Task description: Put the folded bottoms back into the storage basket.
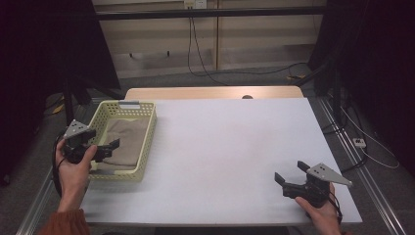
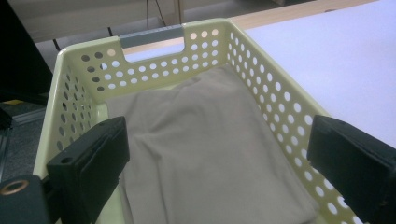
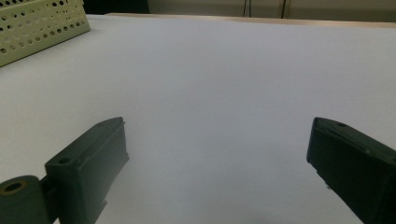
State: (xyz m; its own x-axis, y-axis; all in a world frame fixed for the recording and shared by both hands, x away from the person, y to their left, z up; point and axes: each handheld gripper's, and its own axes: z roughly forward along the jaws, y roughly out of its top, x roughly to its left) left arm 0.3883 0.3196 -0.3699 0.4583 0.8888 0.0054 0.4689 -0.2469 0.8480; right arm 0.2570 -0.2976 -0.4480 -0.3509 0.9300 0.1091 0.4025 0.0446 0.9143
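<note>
A pale yellow perforated basket (image 1: 150, 128) stands at the table's left side, and a folded beige cloth (image 1: 128, 137) lies flat inside it. My left gripper (image 1: 111, 150) is open at the basket's near left wall, its jaws reaching in just above the cloth (image 2: 201, 116) with nothing between them. In the left gripper view (image 2: 217, 135) the jaws stand wide apart within the basket (image 2: 261, 79). My right gripper (image 1: 289, 171) is open over bare table at the front right, far from the basket (image 3: 42, 23). Its jaws (image 3: 217, 126) hold nothing.
The white tabletop (image 1: 230, 142) spreads between the two grippers. A grey handle strip (image 2: 149, 36) sits on the basket's far wall. Beyond the table are a wooden edge (image 1: 210, 93), floor cables and dark stands at both sides.
</note>
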